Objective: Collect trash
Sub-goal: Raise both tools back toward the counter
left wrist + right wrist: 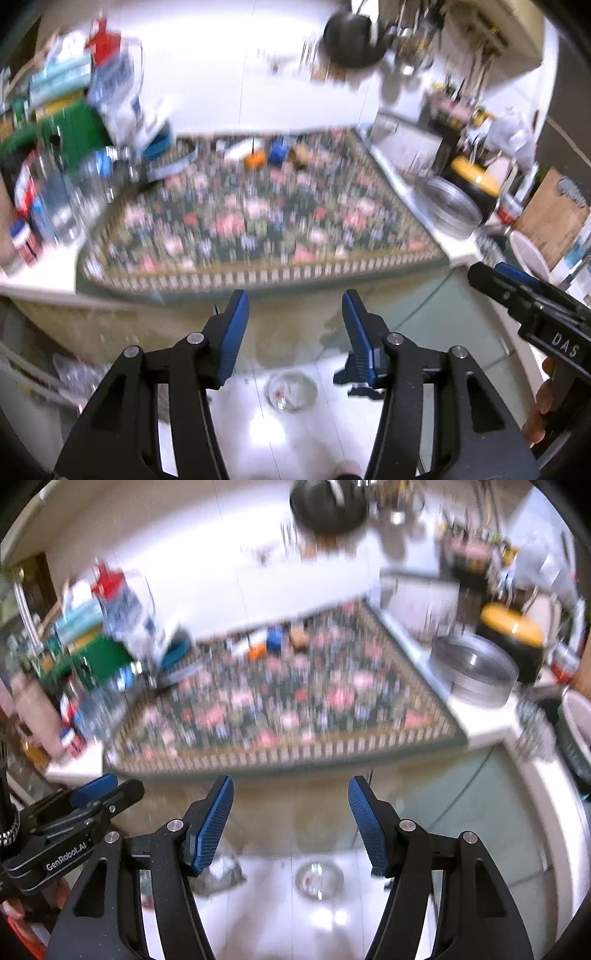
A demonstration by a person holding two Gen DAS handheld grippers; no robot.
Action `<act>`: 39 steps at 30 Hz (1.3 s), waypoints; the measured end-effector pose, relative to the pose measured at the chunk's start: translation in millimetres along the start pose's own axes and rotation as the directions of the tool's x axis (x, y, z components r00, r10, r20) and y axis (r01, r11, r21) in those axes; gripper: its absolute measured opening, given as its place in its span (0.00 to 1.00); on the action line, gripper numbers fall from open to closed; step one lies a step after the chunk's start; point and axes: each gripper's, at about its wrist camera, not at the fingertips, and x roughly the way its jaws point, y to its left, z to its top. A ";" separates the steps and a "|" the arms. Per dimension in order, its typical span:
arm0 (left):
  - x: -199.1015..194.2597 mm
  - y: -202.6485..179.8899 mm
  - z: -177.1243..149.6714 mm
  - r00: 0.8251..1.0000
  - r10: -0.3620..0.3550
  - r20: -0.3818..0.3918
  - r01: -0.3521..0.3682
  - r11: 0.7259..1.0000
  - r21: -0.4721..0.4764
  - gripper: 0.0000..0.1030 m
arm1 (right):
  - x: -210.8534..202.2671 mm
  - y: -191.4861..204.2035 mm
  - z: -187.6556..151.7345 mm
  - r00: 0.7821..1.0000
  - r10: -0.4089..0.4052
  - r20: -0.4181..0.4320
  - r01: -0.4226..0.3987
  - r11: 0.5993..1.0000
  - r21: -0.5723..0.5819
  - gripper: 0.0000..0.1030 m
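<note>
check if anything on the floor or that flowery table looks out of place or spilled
A clear round glass dish sits on the white floor below the floral tablecloth's edge, an odd spot for it. Crumpled silvery plastic lies on the floor beside it. No spill shows, though the pictures are blurred. Both grippers are open and empty.
</note>
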 end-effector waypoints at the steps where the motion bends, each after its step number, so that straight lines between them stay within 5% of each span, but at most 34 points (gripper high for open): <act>1: -11.5 0.9 8.1 1.000 -0.004 0.025 0.003 1.000 0.012 0.52 | -6.9 4.5 7.3 1.000 -0.003 0.022 0.003 1.000 0.001 0.59; 9: -64.8 -1.4 58.4 0.984 -0.020 0.178 0.007 0.997 0.074 0.83 | -54.6 22.8 46.0 0.978 -0.050 0.204 0.047 0.999 0.019 0.74; 19: -18.3 -9.5 118.1 0.971 0.030 0.236 -0.035 0.999 0.018 0.87 | -33.7 -8.3 96.8 0.957 -0.033 0.287 0.027 0.999 0.026 0.81; 33: 85.8 -23.9 217.1 0.950 0.227 0.215 -0.205 0.971 -0.119 0.87 | 69.1 -94.0 210.0 0.978 0.048 0.201 -0.036 0.998 -0.060 0.81; 39: 138.0 0.5 237.0 0.962 0.252 0.108 -0.233 0.958 -0.166 0.87 | 125.0 -103.2 229.8 0.989 0.110 0.098 -0.105 0.993 -0.057 0.81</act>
